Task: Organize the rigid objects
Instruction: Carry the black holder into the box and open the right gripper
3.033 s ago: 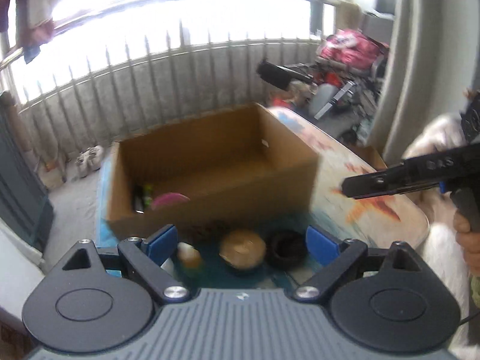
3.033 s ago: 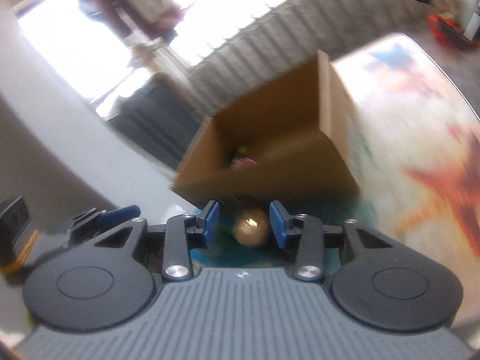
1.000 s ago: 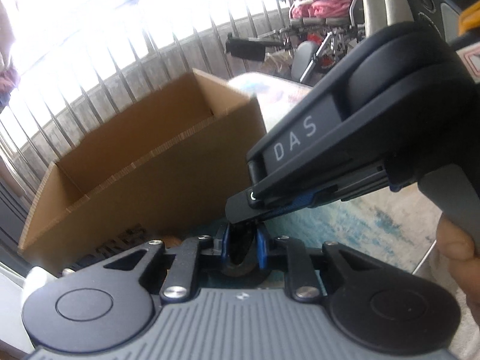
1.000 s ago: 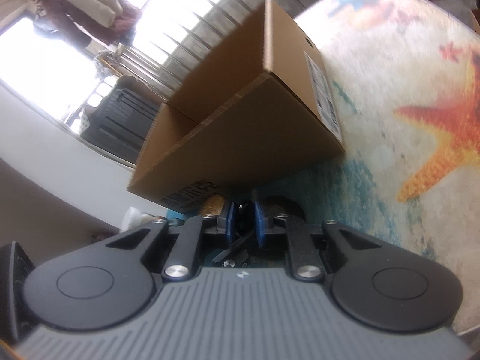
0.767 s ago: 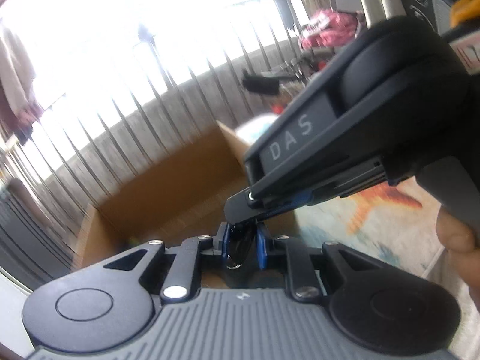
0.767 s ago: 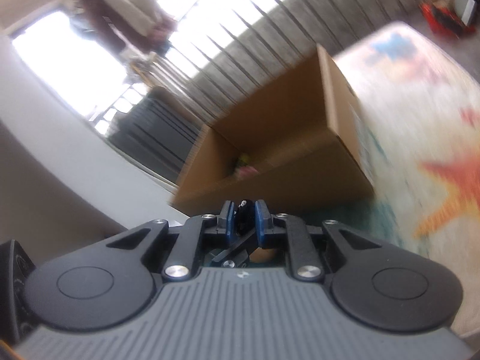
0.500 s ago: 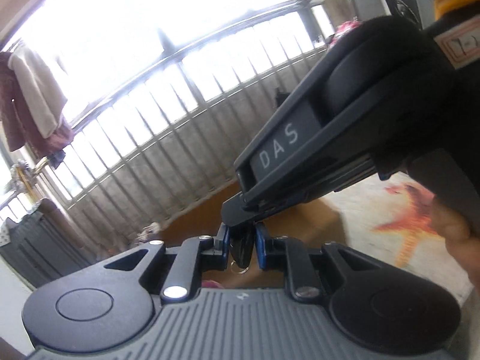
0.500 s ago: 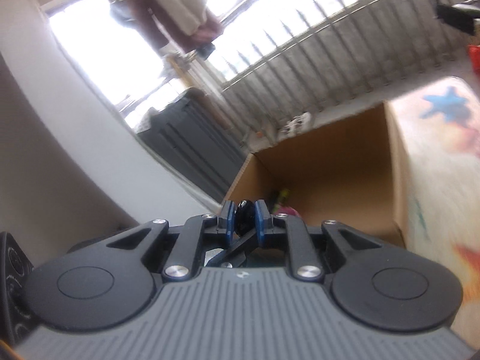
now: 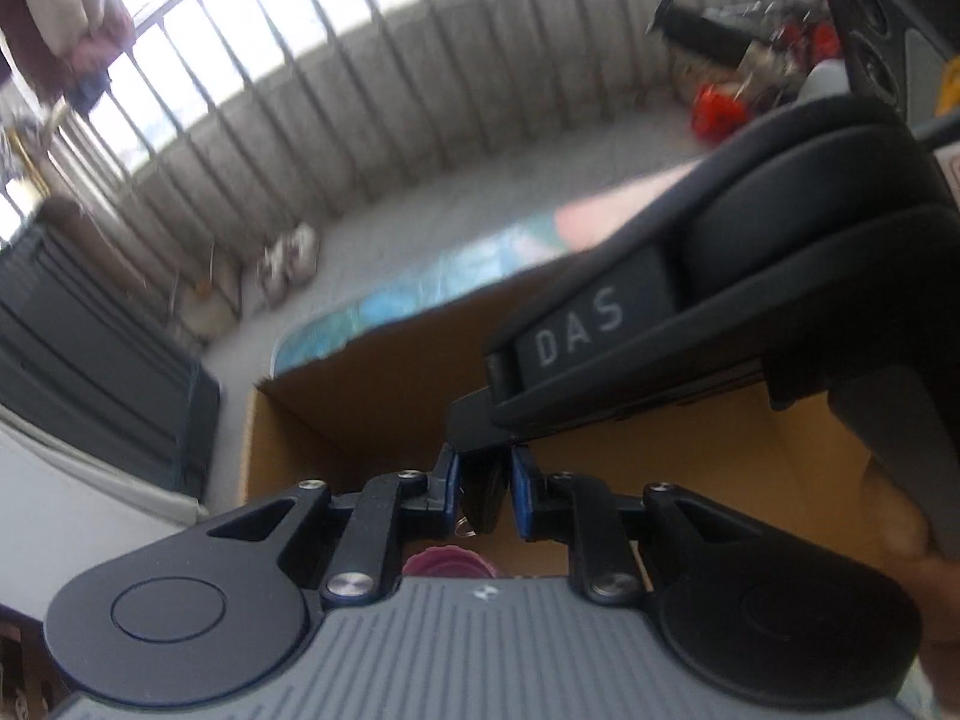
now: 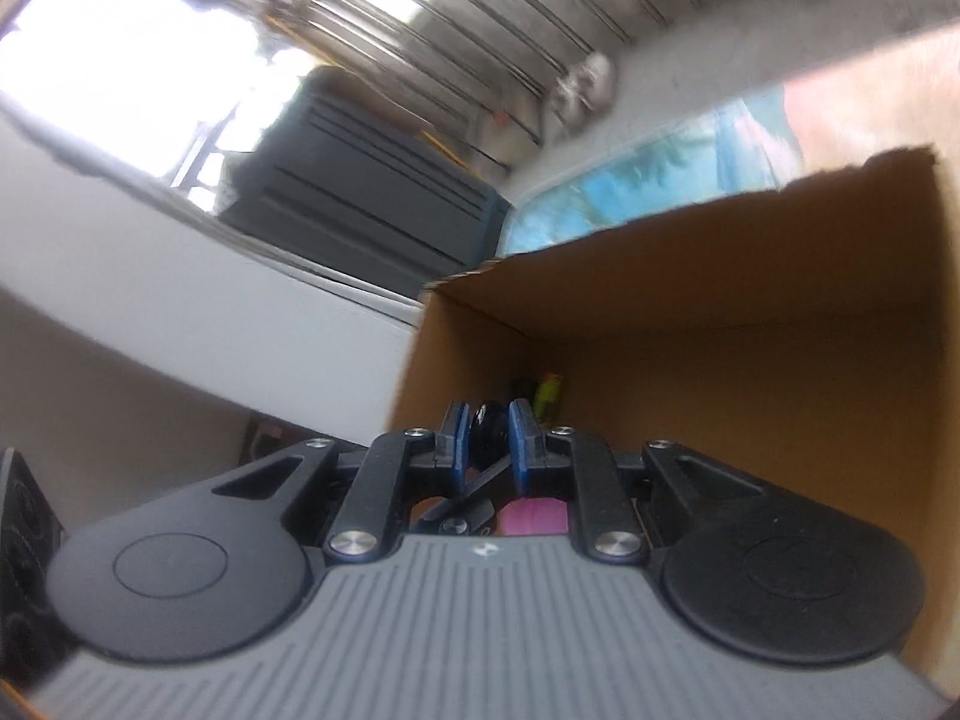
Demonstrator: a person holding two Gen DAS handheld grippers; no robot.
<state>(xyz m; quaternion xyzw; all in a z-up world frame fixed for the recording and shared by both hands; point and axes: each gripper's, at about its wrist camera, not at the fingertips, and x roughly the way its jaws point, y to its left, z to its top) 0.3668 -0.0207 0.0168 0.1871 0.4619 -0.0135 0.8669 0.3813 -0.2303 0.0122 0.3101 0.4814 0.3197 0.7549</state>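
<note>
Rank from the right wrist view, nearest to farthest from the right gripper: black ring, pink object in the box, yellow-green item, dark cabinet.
1. black ring, clamped in the right gripper.
2. pink object, just below.
3. yellow-green item, box's far left corner.
4. dark cabinet, outside, upper left.

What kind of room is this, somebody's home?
Probably a lived-in balcony or sunroom of a home. Window bars run along the far side, clothes hang by the glass, shoes sit on the floor, and a cardboard box stands on a colourful printed mat.
</note>
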